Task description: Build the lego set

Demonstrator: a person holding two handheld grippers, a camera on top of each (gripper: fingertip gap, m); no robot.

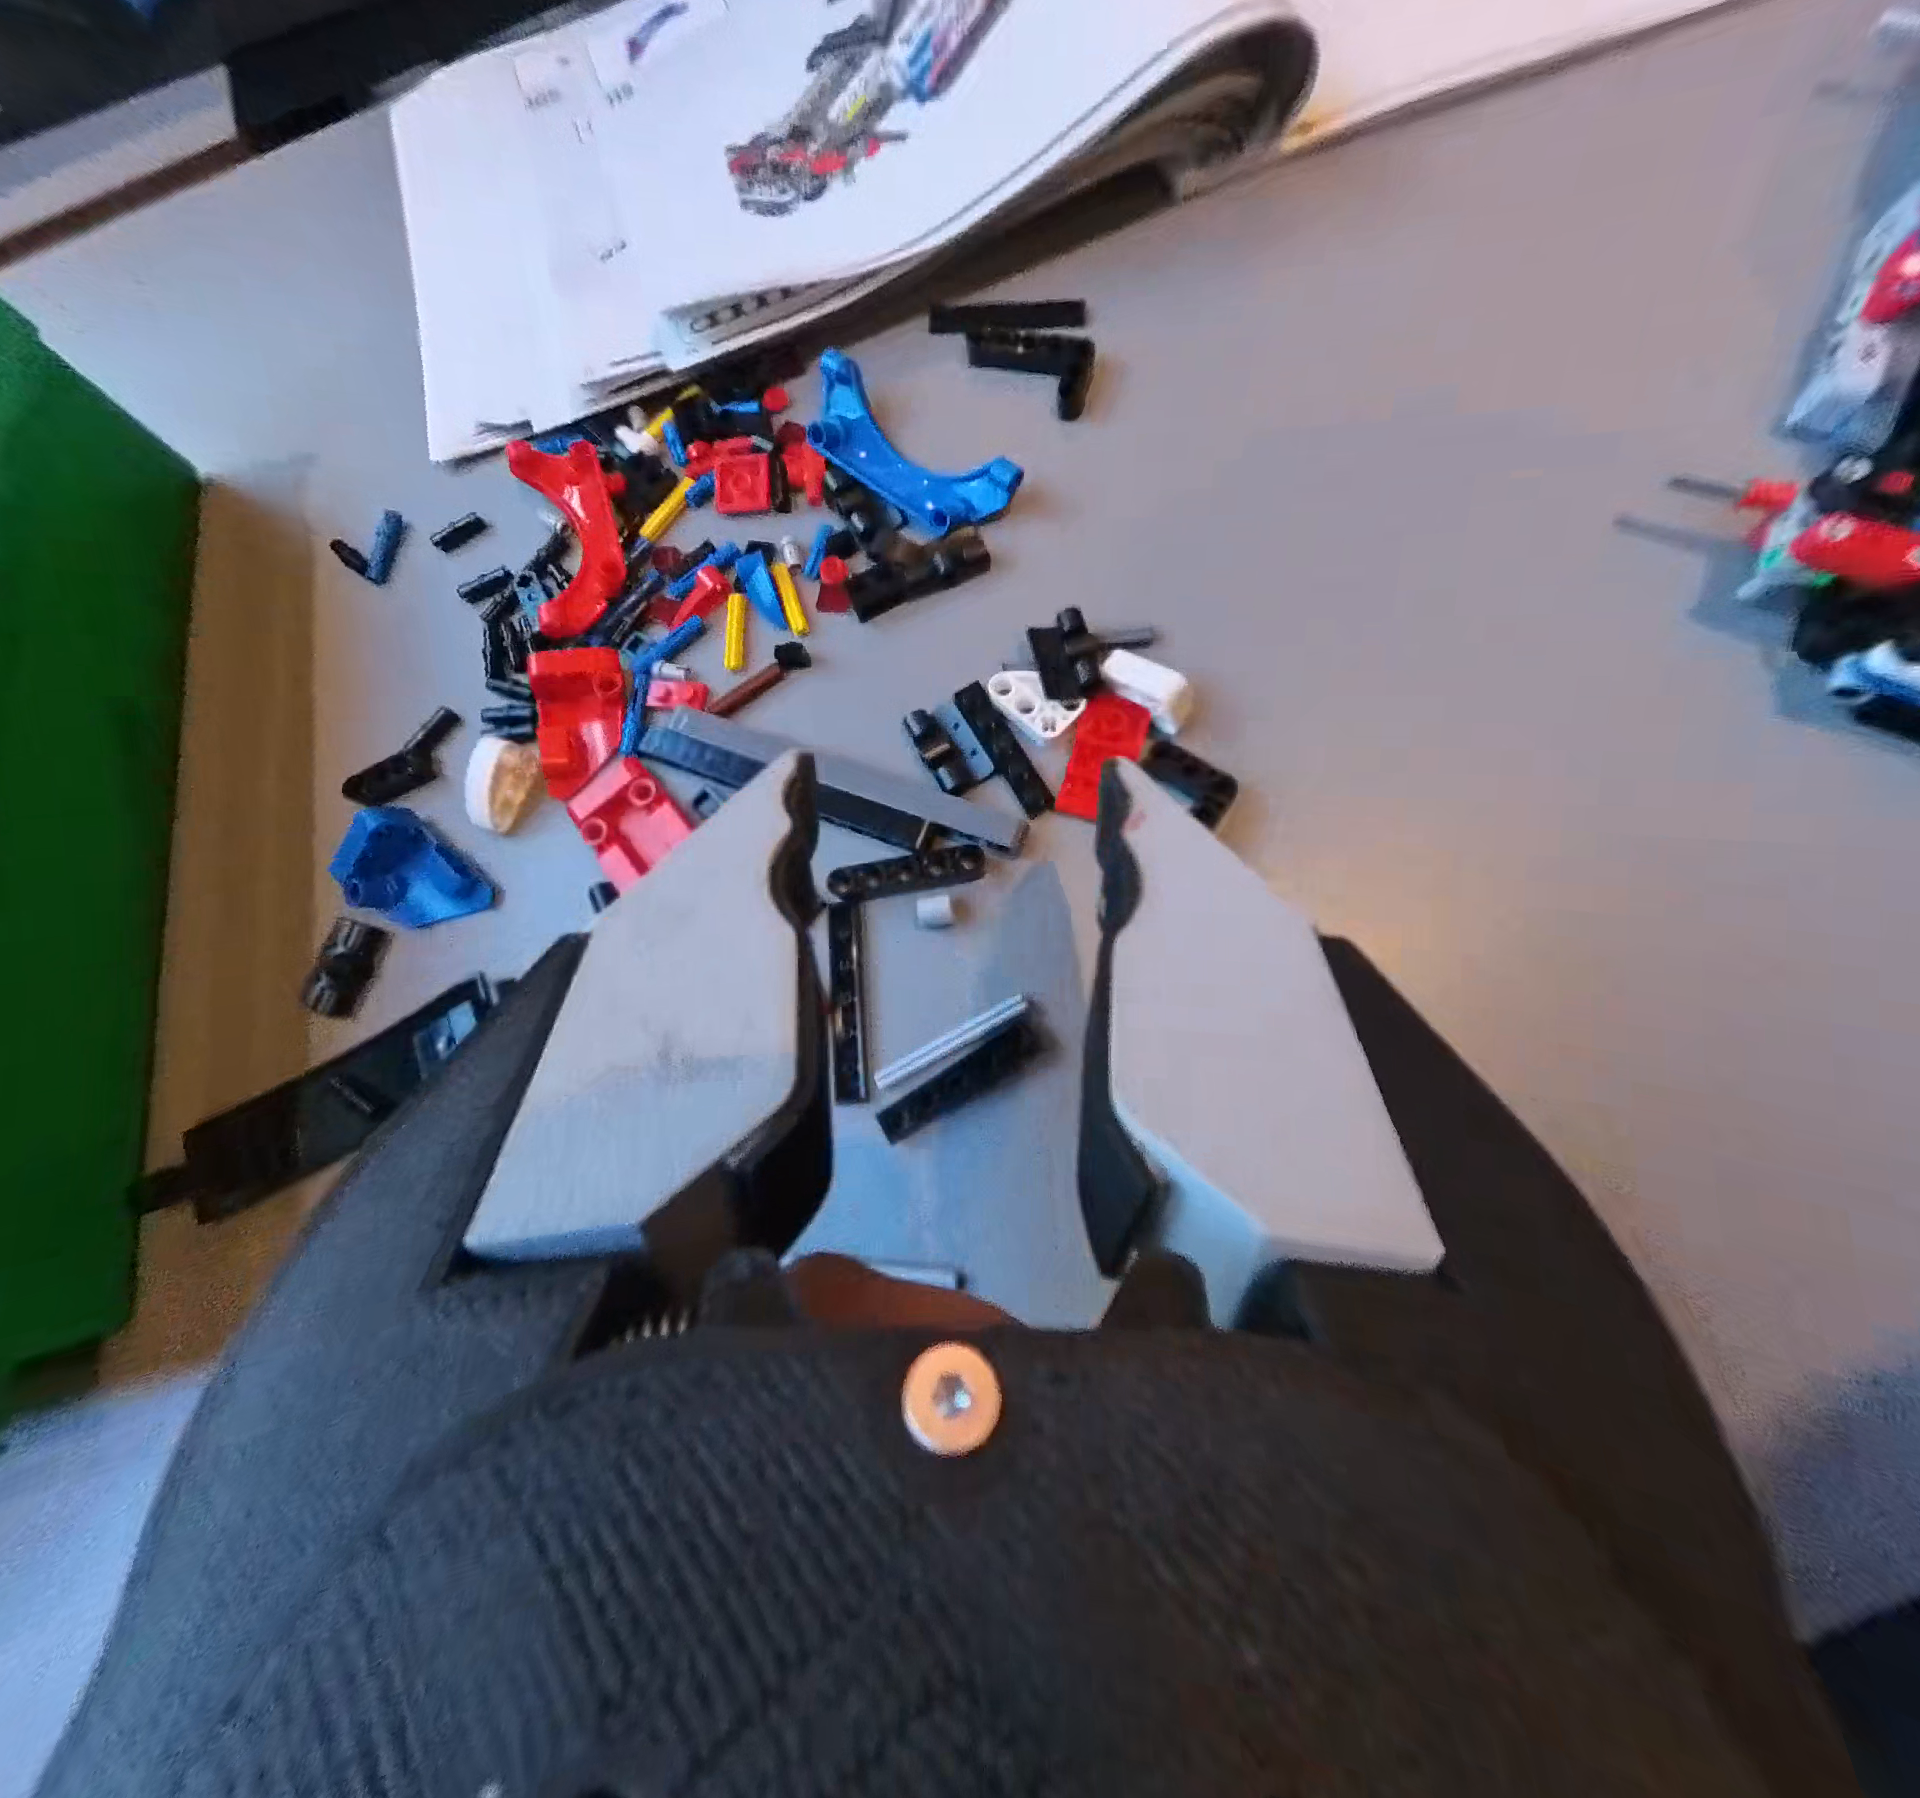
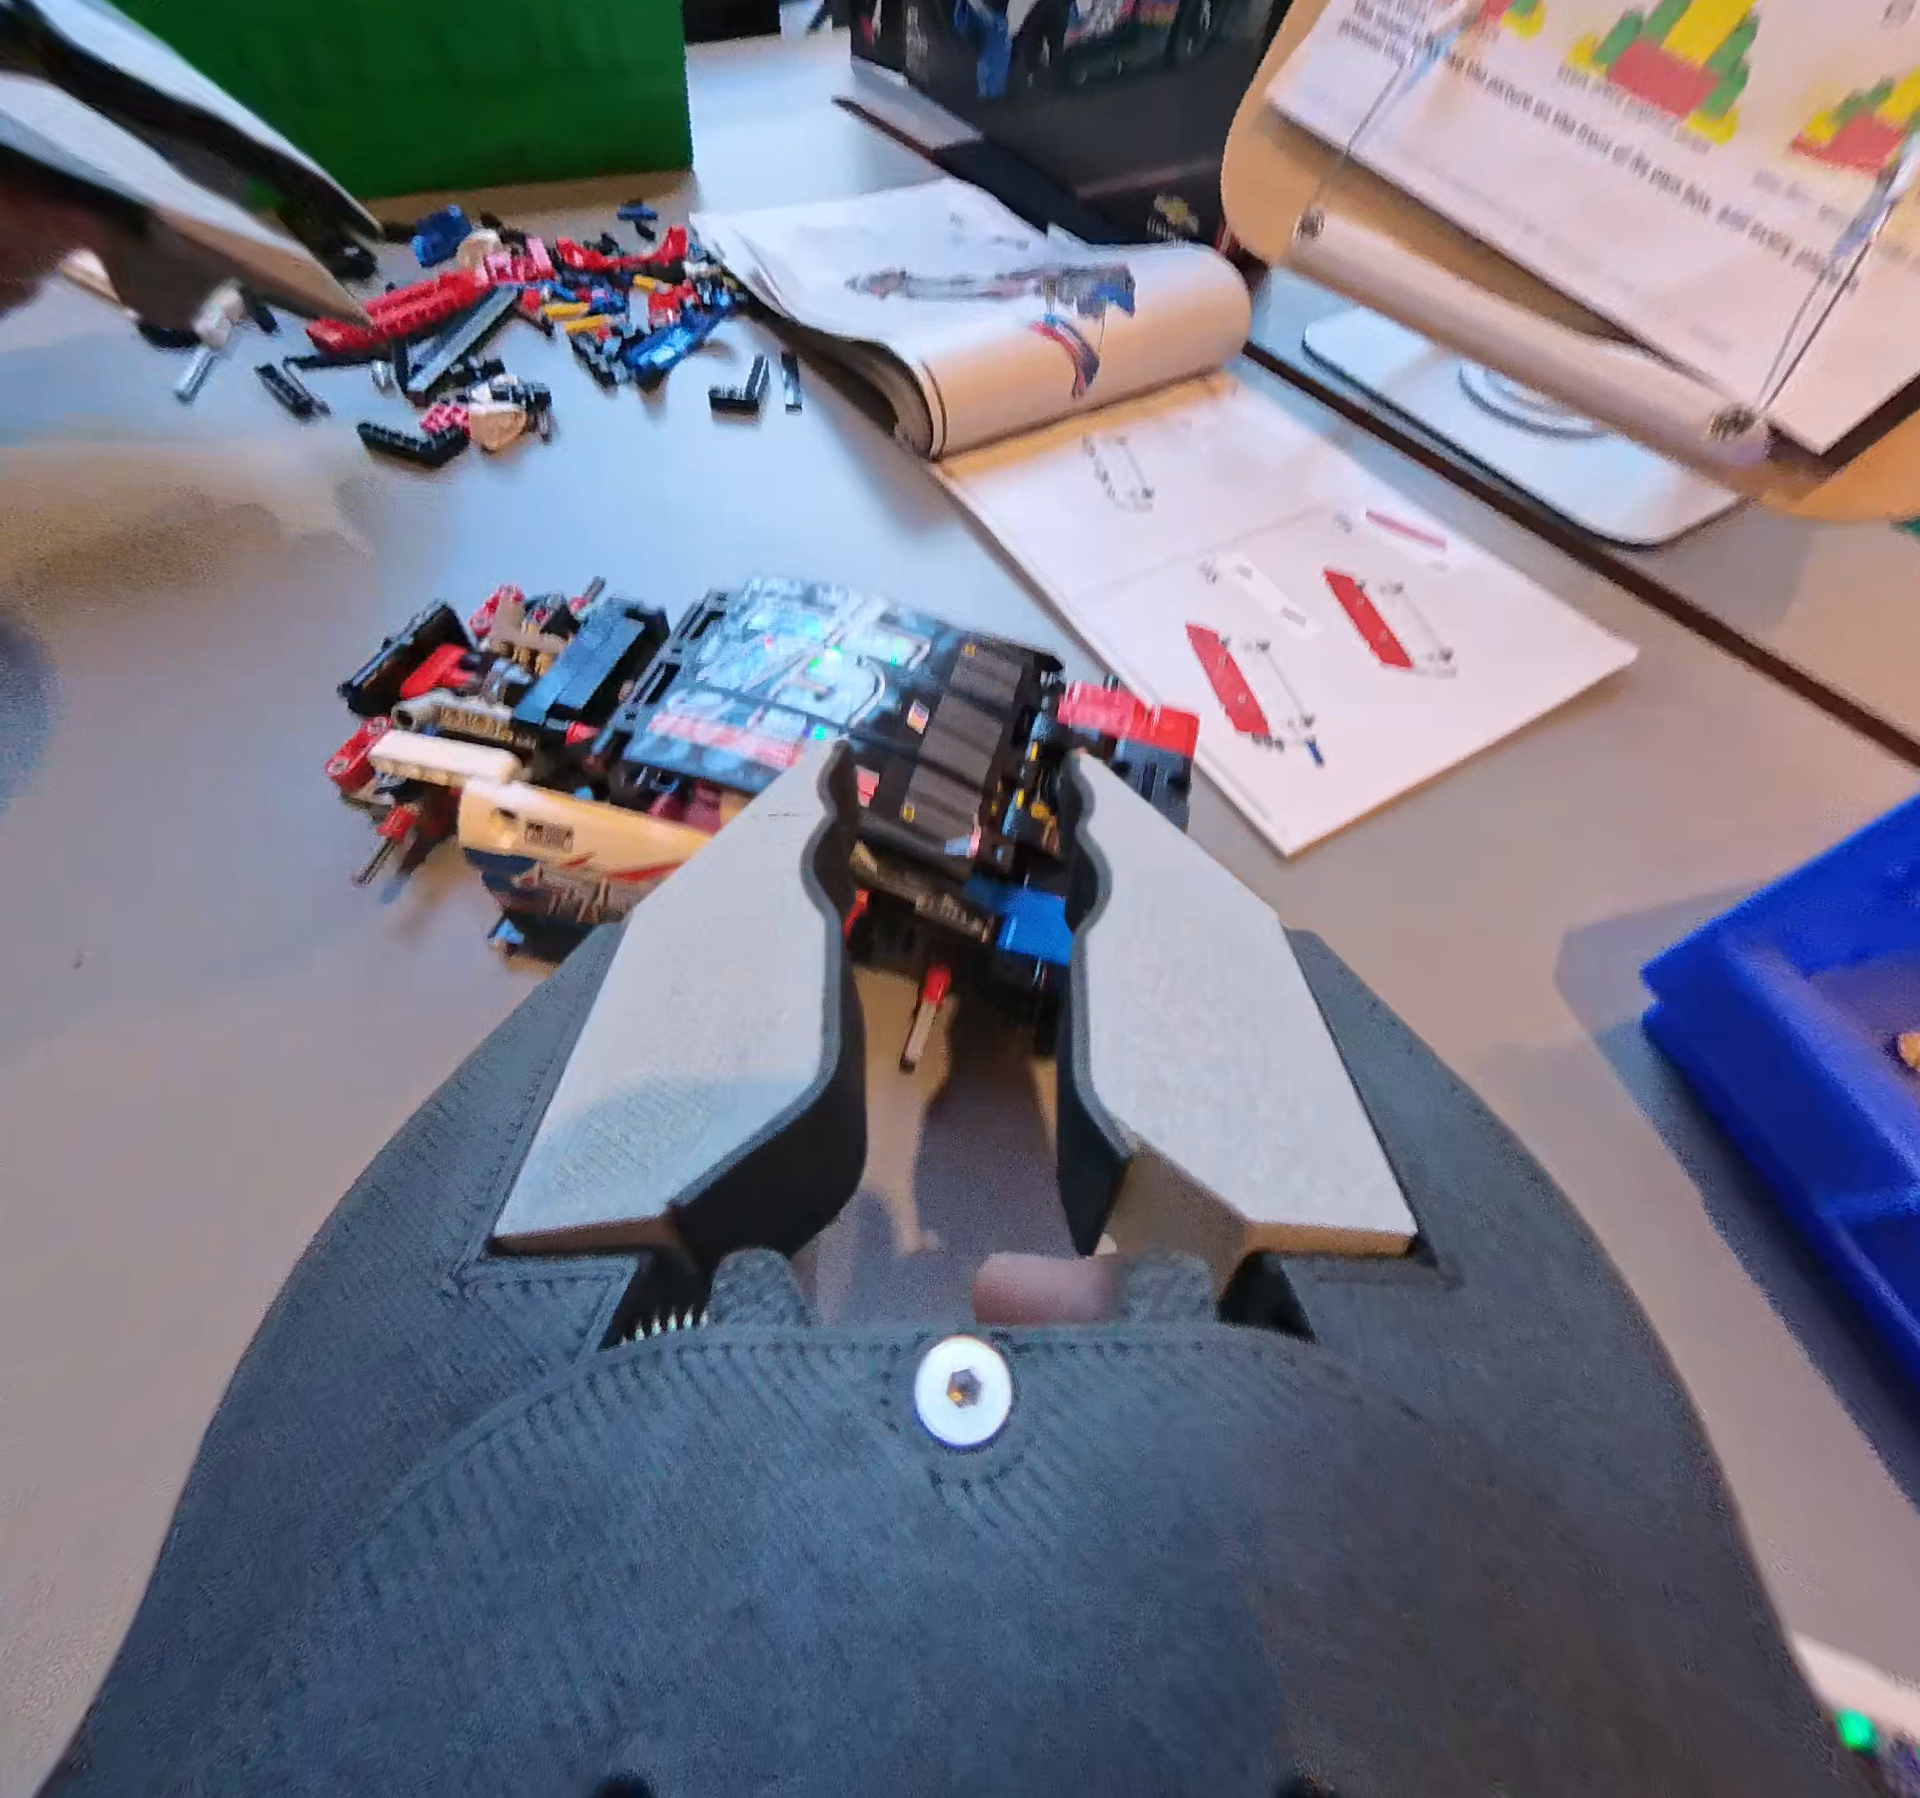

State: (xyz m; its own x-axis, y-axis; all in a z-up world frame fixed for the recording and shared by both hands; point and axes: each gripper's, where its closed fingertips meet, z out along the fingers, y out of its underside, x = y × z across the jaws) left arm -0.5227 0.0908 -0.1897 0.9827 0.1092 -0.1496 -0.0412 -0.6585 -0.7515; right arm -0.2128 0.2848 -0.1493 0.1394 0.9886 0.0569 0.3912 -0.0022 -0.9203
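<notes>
A pile of loose lego parts (image 1: 717, 585), red, blue, black and yellow, lies on the grey table; it also shows far left in the right wrist view (image 2: 520, 314). My left gripper (image 1: 951, 792) is open and empty above the pile's near edge, over a long grey beam (image 1: 904, 798) and black beams (image 1: 847, 1000). The half-built lego car (image 2: 790, 720) lies mid-table; it also shows at the right edge of the left wrist view (image 1: 1860, 564). My right gripper (image 2: 961, 792) is open and empty just above the car's near side. The left gripper also shows at the upper left of the right wrist view (image 2: 177, 179).
An open instruction booklet (image 1: 831, 138) lies behind the pile and beside the car (image 2: 1247, 585). A green bin (image 2: 416, 55) stands at the far left, the set's box (image 2: 1081, 13) and a stand with a printed sheet (image 2: 1621, 138) at the back, a blue tray (image 2: 1808, 1052) at the right.
</notes>
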